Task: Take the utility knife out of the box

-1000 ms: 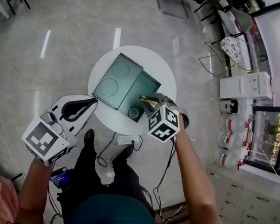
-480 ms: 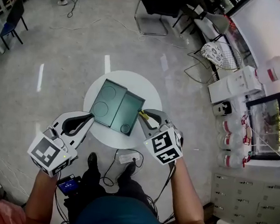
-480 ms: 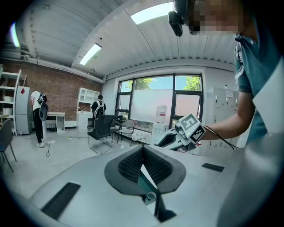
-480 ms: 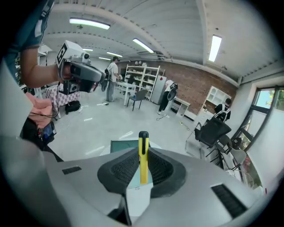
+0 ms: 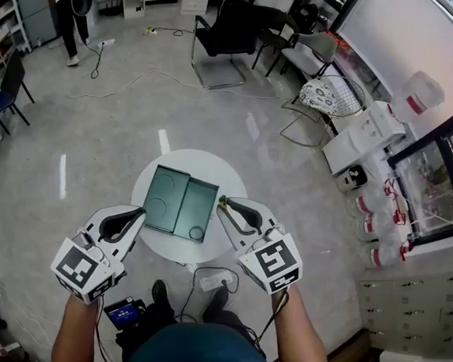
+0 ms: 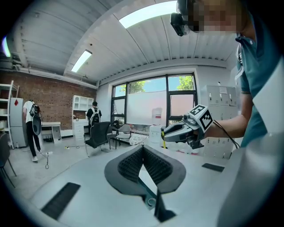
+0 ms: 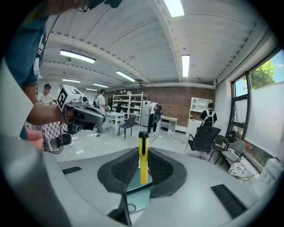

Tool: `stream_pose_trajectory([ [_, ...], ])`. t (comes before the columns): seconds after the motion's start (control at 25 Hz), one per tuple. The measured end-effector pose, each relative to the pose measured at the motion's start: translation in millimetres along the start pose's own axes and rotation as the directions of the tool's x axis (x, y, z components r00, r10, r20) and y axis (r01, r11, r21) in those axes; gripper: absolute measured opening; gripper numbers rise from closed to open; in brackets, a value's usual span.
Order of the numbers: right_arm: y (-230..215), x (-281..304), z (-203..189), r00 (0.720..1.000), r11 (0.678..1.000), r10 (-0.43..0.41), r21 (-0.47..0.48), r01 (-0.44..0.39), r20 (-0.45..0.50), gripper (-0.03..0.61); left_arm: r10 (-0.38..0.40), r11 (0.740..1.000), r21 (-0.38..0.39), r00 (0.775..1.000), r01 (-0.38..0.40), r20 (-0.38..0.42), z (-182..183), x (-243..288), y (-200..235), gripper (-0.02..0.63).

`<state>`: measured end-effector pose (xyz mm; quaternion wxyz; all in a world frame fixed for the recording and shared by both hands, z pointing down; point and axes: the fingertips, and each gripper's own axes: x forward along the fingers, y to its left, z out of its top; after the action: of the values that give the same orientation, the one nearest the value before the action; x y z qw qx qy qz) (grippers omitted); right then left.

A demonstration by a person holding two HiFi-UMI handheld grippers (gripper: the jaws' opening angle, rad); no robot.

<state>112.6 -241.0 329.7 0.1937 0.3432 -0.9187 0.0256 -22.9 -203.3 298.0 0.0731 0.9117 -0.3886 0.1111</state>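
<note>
The right gripper (image 5: 226, 207) hides nearly all of the utility knife (image 7: 143, 155) from the head view.

Round white table (image 5: 212, 166); open green box (image 5: 179, 204) flat on top.

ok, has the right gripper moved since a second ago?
Yes. The right gripper was over the box. Now it is clear of the box, just past its right rim near the table edge, with its jaws shut on the utility knife.
</note>
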Motion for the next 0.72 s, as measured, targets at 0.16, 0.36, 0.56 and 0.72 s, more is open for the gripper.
stream_pose_trajectory([
  [0.16, 2, -25, 28, 0.997, 0.999, -0.016, 0.032, 0.014, 0.072, 0.083, -0.006, 1.000, 0.025, 1.000, 0.006, 0.001, 20, 0, -5, 0.018],
  [0.36, 6, -61, 44, 0.988, 0.997, -0.032, 0.073, 0.021, 0.152, 0.081, -0.031, 0.998, 0.057, 0.999, 0.029, 0.025, 31, -2, -24, 0.018],
  [0.56, 6, -93, 54, 0.966, 0.979, -0.020, 0.202, -0.033, 0.258, 0.083, -0.020, 0.996, 0.083, 1.000, 0.018, 0.022, 43, 0, -37, 0.018],
  [0.72, 9, -105, 54, 0.960, 0.975, -0.029, 0.220, -0.035, 0.278, 0.081, -0.021, 0.995, 0.101, 1.000, 0.019, 0.012, 45, -1, -45, 0.018],
])
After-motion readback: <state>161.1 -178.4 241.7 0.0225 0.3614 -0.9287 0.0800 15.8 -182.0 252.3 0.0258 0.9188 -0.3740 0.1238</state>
